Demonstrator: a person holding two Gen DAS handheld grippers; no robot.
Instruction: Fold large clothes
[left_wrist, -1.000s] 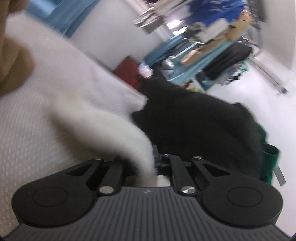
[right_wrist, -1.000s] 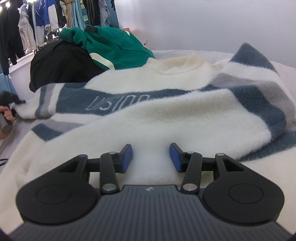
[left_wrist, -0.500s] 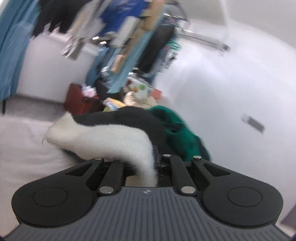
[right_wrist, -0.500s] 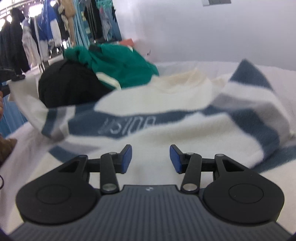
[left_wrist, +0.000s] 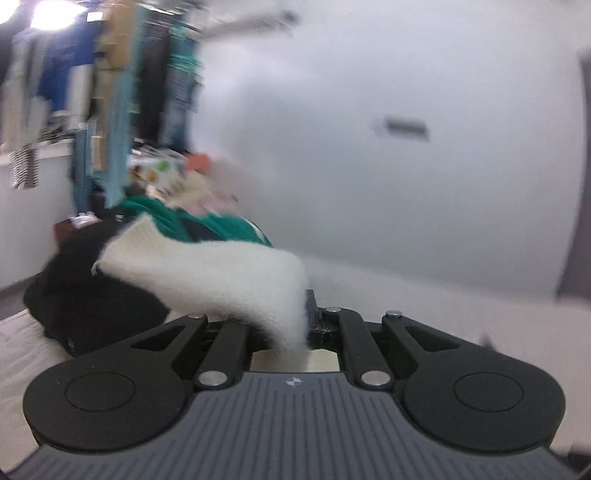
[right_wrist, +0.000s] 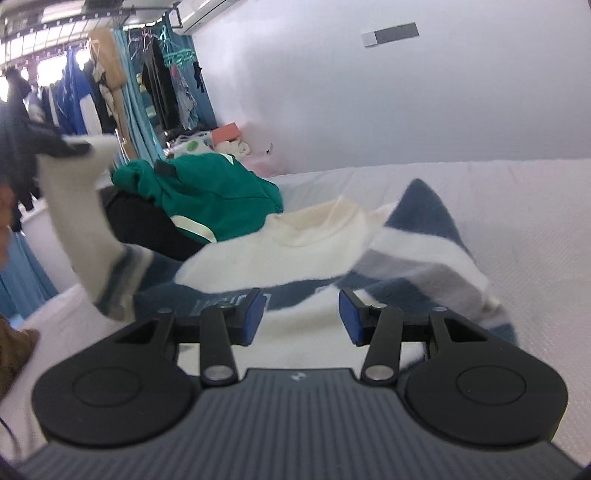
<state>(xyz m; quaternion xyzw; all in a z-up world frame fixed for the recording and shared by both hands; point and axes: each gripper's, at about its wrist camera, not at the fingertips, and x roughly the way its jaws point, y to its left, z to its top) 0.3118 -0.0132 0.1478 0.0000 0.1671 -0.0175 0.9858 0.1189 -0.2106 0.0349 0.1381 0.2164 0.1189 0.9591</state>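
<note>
Since a second ago my left gripper (left_wrist: 306, 325) is carrying the sleeve (left_wrist: 207, 277) up off the bed (right_wrist: 517, 206) and swinging it across – the cuff that was lying low by the dark heap is now hanging in the air above it. Its jaws are clamped together on the fluffy white knit, which is drooping over the left finger. My right gripper (right_wrist: 301, 314) is hovering over the sweater (right_wrist: 295, 251) with its blue pads apart and nothing between them.

I am judging the sweater as thick, soft and limp – light enough to lift by one cuff, not slippery, but sagging wherever I am not holding it. Cuffs, hem corners and shoulders are looking like the sensible places to pinch.

It is lying spread on the white bed just beyond my right fingers, collar pointing away towards the wall, so its long axis is running from me to the far side. One sleeve is rising to the left into my other claw; the striped sleeve is folding in on the right. A green garment (right_wrist: 207, 192) and a black garment (right_wrist: 147, 225) are piling up just behind its left shoulder
</note>
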